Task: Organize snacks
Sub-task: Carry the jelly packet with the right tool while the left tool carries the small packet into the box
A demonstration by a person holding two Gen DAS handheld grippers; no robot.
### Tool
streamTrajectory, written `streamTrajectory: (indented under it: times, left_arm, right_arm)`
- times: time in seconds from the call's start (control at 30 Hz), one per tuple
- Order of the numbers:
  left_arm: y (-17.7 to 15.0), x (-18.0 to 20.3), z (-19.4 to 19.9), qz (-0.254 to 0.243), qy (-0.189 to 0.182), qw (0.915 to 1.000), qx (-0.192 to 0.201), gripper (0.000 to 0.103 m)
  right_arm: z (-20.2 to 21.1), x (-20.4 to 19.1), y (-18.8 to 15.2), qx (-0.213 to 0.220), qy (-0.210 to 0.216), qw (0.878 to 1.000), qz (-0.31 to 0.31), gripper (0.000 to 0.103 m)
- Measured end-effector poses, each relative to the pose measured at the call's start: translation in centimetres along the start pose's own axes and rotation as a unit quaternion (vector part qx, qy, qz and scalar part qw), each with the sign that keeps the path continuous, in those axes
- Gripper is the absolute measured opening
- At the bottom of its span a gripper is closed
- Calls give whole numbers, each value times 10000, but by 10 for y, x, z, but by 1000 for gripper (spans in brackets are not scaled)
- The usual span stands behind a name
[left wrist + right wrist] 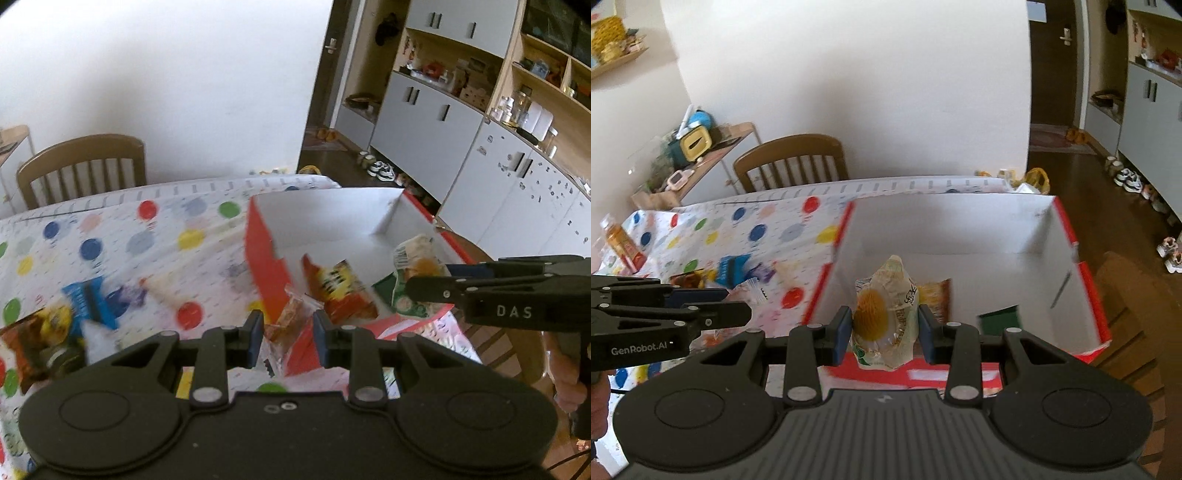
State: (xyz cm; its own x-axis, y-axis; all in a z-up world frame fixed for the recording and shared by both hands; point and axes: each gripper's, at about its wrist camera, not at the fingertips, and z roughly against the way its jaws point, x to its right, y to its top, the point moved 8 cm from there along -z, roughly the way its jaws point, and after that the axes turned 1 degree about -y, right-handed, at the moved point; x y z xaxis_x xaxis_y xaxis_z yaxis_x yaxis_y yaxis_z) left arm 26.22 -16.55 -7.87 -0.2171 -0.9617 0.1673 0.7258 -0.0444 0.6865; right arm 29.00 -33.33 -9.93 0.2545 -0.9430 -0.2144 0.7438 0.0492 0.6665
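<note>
Left gripper (288,332) holds a clear wrapper (291,314) at the box (960,221) wall; right gripper (884,328) holds a pale bag (886,317) over it; loose snacks (92,302) lie beside.

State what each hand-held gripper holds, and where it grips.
Left hand-held gripper: clear-wrapped brown snack, pinched mid-packet. Right hand-held gripper: pale packet with yellow cake, clamped across its middle.

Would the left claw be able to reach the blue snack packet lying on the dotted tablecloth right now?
Probably not at once: the left claw already grips a clear-wrapped snack by the red box. The blue packet itself lies uncovered on the tablecloth.
</note>
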Motion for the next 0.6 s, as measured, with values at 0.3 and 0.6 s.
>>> streamTrajectory:
  times: [0.3,0.6]
  left_arm:
    - [28,35,-53,28,106,9997,-198,27]
    - [52,54,-103,-45,367,9984,-430,27]
  right_arm:
    - [-23,62,12,-119,-174,9998,-33,37]
    - [-63,89,17,-377,-187,9991,46,37]
